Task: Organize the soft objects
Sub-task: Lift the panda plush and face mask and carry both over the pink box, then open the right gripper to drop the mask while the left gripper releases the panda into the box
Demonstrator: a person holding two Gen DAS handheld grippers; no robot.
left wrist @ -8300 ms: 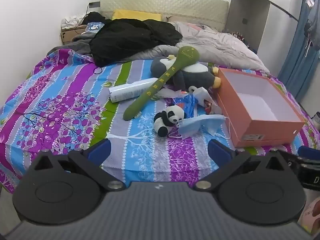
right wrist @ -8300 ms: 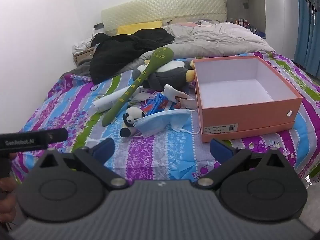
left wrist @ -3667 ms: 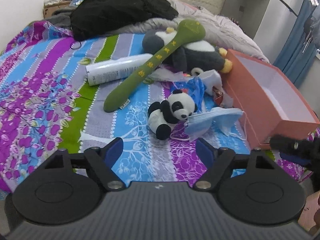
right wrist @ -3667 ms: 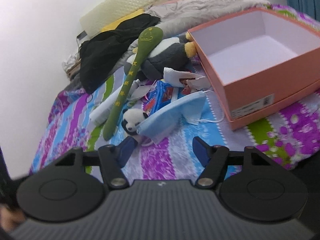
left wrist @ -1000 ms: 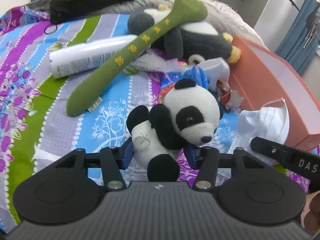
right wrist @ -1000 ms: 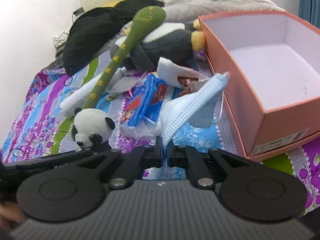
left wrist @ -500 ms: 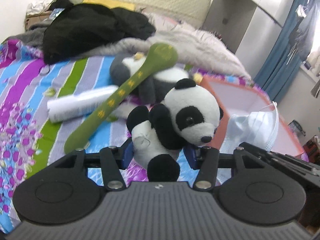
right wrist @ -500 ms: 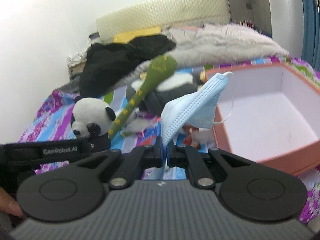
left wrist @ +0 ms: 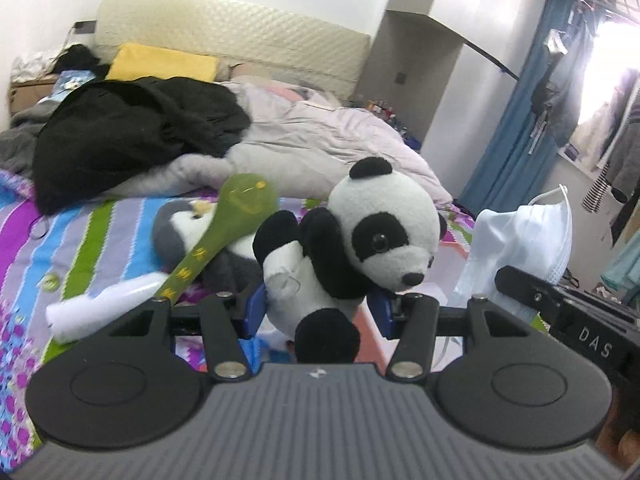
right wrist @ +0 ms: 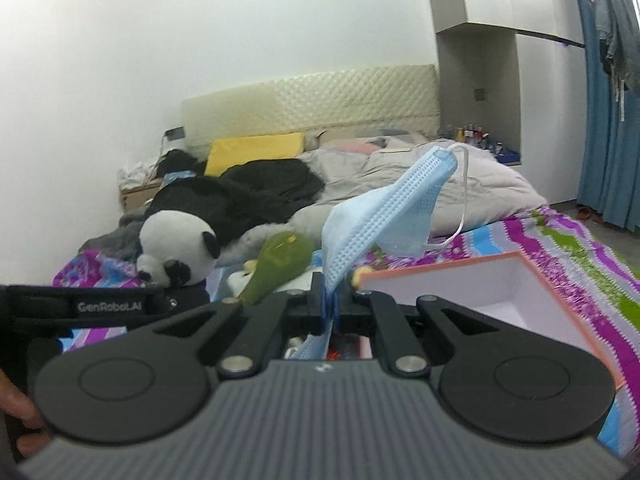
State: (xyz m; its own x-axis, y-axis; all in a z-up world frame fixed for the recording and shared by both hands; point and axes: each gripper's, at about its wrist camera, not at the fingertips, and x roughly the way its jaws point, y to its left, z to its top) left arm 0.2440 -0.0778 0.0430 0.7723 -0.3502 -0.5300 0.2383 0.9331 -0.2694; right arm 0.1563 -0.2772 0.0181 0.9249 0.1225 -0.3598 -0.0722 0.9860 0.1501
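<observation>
A small black-and-white panda plush is held up off the bed, my left gripper shut on its body. The same panda plush shows at the left of the right wrist view. My right gripper is shut on a pale blue face mask, which stands up from the jaws; the mask also appears at the right of the left wrist view. An orange box with a white inside lies open on the bed, below and right of the mask.
On the striped bedspread lie a long green plush, a grey penguin plush and a white tube. Black clothes and a grey quilt are piled behind. Blue curtains hang at the right.
Both grippers have risen from the bed, one carrying the panda and the other the mask. The bed items now sit lower in view, and the headboard and walls show.
</observation>
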